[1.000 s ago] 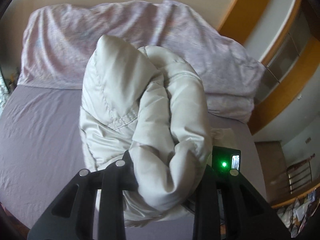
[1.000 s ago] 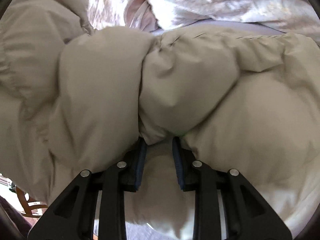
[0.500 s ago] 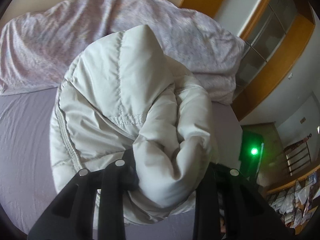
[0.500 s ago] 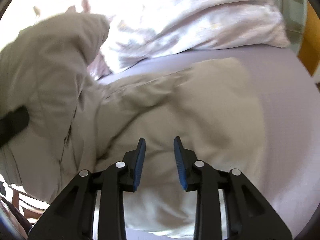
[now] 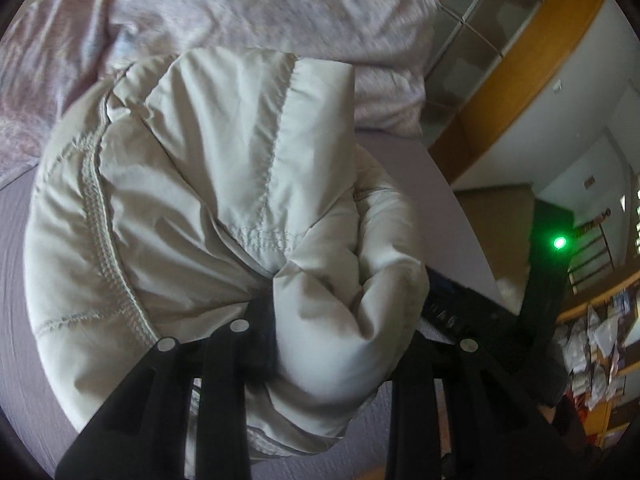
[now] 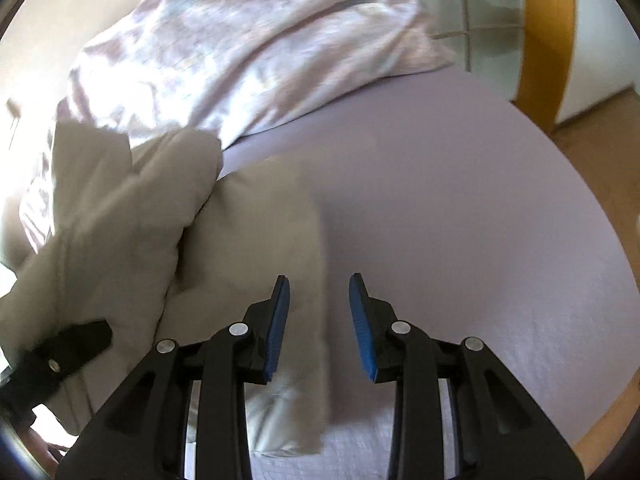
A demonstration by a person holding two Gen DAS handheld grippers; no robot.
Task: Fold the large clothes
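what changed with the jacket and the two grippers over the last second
The right gripper let go of the puffy jacket: a second ago a fold sat between its blue fingers; now they stand apart and empty over the purple sheet, the jacket off to the left. The left gripper swung the bundle toward the pillows. Unchanged: the left gripper stays clamped on the jacket.
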